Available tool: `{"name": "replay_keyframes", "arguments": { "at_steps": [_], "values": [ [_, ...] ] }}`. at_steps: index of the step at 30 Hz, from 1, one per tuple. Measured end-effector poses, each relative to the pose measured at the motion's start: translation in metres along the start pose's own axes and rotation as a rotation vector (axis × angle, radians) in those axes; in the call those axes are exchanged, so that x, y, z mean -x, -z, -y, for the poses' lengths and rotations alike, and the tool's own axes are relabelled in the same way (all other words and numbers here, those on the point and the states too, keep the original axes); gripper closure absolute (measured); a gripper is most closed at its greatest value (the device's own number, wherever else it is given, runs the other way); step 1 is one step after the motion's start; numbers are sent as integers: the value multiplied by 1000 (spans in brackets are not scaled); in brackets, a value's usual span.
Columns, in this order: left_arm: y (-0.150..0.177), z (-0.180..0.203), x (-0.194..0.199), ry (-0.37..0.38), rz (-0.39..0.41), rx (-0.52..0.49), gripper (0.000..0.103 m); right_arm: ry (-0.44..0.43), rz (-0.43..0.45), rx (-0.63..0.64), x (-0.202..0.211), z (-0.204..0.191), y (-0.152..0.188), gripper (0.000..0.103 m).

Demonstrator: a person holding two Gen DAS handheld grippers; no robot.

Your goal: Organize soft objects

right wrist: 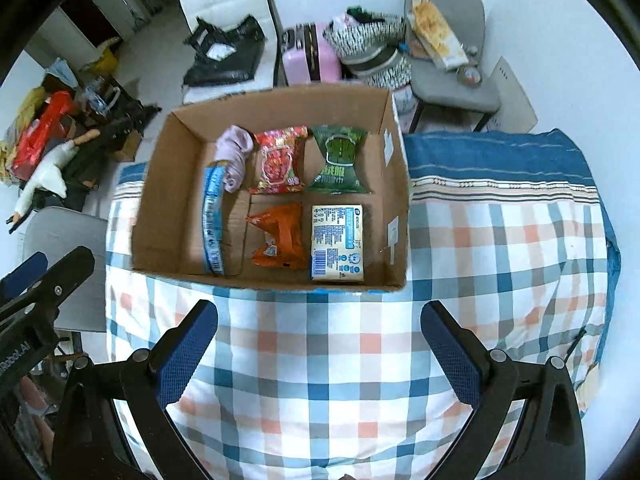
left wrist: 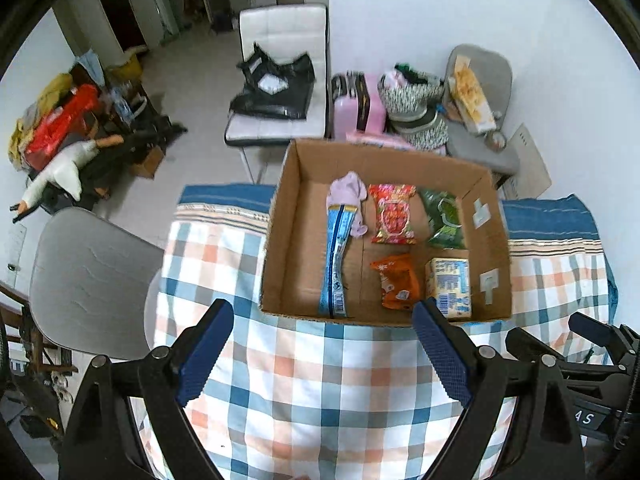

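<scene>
Nearest to us, the left gripper (left wrist: pixel 323 354) and the right gripper (right wrist: pixel 319 354) both hang over the checked cloth (right wrist: pixel 320 360), jaws spread wide, blue pads bare, nothing held in either. In the right wrist view the left tool shows at the left edge, so we note the two sit side by side.

Surface: the cloth is a plaid of blue, orange, grey and white, with a striped band and a solid blue border along its far edge. It looks padded and slightly rumpled.

On it, just past the fingertips, sits an open cardboard box (right wrist: pixel 394 160), flaps up. Contents, near row first: a long blue packet (right wrist: pixel 212 220) lying lengthwise left of the others; an orange packet (right wrist: pixel 278 238); a pale yellow tissue pack (right wrist: pixel 338 242) with blue print, close to the right wall. Far row: a lilac cloth (right wrist: pixel 235 156) bunched up, touching the far end of the blue packet; a red packet (right wrist: pixel 278 162); a green packet (right wrist: pixel 340 160). The left part of the box floor is bare.

Beyond the table: a grey chair (left wrist: pixel 88 280) at left, a white chair (left wrist: pixel 280 64) holding a black bag, a pink suitcase (right wrist: pixel 308 58), a second grey chair (right wrist: pixel 452 76) with a snack box, and a white goose toy (left wrist: pixel 60 176) by a pile on the floor
</scene>
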State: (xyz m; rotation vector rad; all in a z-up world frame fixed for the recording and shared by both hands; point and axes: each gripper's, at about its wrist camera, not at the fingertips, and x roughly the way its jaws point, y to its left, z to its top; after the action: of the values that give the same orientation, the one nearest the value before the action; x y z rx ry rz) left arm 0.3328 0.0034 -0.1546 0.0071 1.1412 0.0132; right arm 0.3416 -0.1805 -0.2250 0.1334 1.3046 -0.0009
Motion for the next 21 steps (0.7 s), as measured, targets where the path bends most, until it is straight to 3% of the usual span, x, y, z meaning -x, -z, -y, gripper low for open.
{"name": "replay_keyframes", "arguments": {
  "at_steps": [11, 21],
  "values": [
    [40, -1, 110, -8, 183, -3, 11, -12, 189, 28, 114, 1, 60, 0],
    [72, -2, 172, 9, 239, 7, 11, -15, 309, 54, 195, 0, 105, 0]
  ]
}}
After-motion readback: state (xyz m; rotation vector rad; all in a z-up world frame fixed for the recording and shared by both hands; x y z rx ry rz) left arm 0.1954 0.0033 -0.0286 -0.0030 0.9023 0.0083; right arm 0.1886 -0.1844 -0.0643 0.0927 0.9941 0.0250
